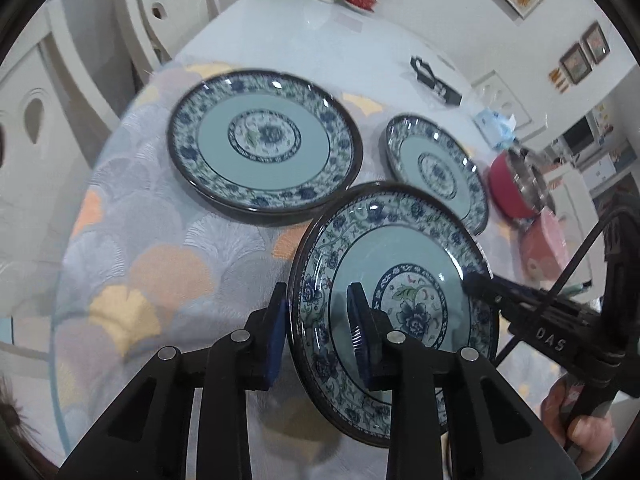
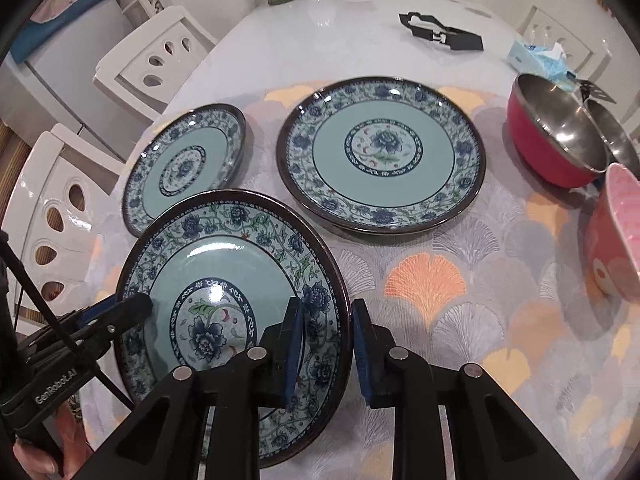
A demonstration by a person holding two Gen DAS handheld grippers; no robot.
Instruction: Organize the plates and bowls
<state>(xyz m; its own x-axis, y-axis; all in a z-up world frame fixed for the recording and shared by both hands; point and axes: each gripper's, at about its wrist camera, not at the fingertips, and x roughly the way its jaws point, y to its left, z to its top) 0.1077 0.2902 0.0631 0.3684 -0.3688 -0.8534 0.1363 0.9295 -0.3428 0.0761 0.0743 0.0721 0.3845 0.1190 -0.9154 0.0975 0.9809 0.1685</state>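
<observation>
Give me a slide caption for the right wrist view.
Both grippers, right gripper and left gripper, clamp opposite rims of a floral plate, two matching plates behind.

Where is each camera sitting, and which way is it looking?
Left wrist: sits on the left gripper, looking down along its fingers at the held plate; the other gripper and a hand show at right.
Right wrist: sits on the right gripper, looking down at the same held plate; the left gripper enters at left.
Both show the large plate.
</observation>
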